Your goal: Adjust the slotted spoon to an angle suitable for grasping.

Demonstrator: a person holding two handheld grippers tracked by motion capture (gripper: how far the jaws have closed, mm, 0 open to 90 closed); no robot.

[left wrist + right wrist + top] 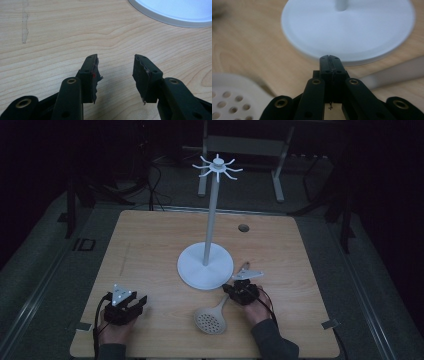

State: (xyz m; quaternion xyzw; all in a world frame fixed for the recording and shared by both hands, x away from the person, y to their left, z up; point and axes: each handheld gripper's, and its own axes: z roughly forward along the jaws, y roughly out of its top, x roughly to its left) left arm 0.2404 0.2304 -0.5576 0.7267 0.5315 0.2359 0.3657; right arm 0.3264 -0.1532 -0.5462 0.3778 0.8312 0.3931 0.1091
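Observation:
A white skimmer with a perforated head (pixel 210 321) lies on the wooden table, its handle running up and right under my right gripper (pixel 229 289). That gripper (pixel 329 58) is shut with nothing between its jaws. It points at the round white base (pixel 347 30) of a tall hook stand (pixel 205 265). The skimmer head (pixel 227 98) is at its lower left and the blurred handle (pixel 392 72) at its right. My left gripper (pixel 141 301) rests at the table's front left. Its jaws (pixel 115 60) are open over bare wood.
The stand's thin pole rises to a ring of curved hooks (pixel 217 167). A small round hole (pixel 243 227) sits in the table's far right part. The stand base's rim (pixel 160 18) is ahead of the left gripper. Dark floor and a frame lie behind the table.

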